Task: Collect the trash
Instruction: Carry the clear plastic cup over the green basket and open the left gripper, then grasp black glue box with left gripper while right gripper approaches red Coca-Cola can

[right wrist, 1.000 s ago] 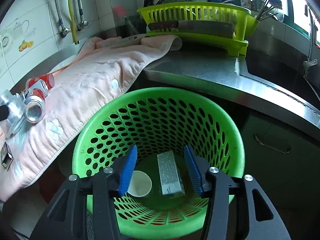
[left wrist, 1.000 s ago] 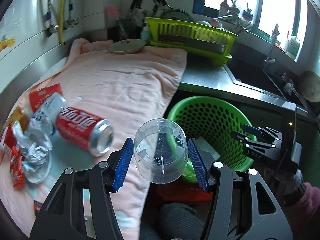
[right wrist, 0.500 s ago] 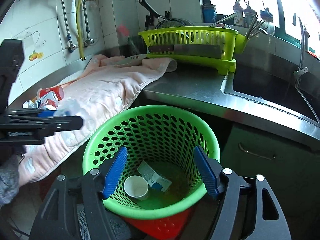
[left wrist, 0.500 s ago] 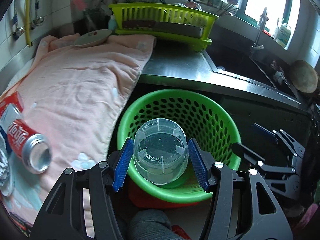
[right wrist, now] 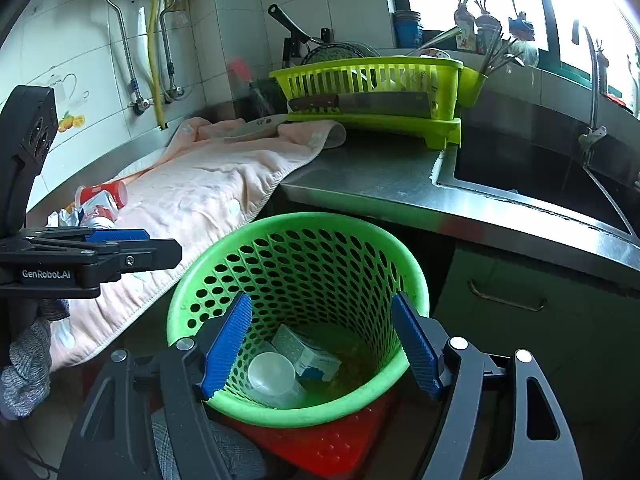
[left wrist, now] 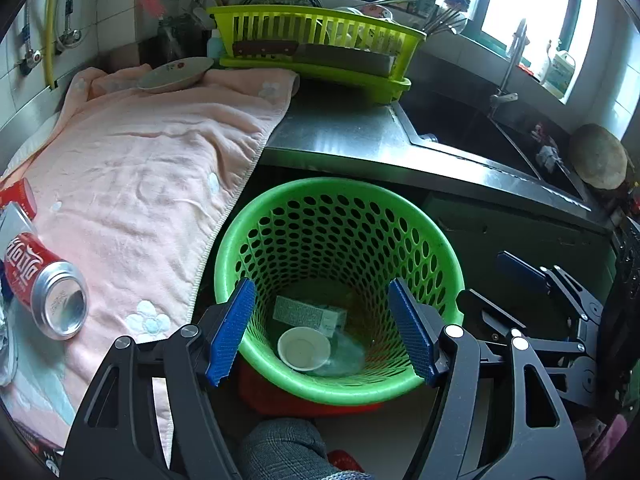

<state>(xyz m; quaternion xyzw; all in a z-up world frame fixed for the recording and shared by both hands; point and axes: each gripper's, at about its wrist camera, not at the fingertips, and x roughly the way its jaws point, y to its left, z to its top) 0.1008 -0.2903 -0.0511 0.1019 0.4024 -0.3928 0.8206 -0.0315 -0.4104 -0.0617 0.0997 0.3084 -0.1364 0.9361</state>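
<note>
A green perforated basket (left wrist: pixel 436 248) (right wrist: pixel 416 276) stands below the counter edge. Inside lie a white cup (left wrist: pixel 304 349) (right wrist: pixel 272 374), a small carton (left wrist: pixel 308 314) (right wrist: pixel 308 354) and a clear plastic cup (left wrist: pixel 346 354). My left gripper (left wrist: pixel 322 332) is open and empty over the basket. My right gripper (right wrist: pixel 320 344) is open and empty, also over the basket. A red cola can (left wrist: pixel 44 294) (right wrist: pixel 100 216) lies on the pink towel (left wrist: pixel 140 184) (right wrist: pixel 208 188) beside crumpled wrappers (left wrist: pixel 6 332).
A yellow-green dish rack (left wrist: pixel 320 44) (right wrist: pixel 376 88) with a cleaver stands at the back of the steel counter (left wrist: pixel 344 140). A plate (left wrist: pixel 176 74) rests on the towel's far end. The sink (right wrist: pixel 532 176) is to the right. A red stool (right wrist: pixel 320 444) sits under the basket.
My left gripper carried the clear plastic cup from over the towel to over the basket, opened and dropped it in. My right gripper opened, dropped the carton and drew back.
</note>
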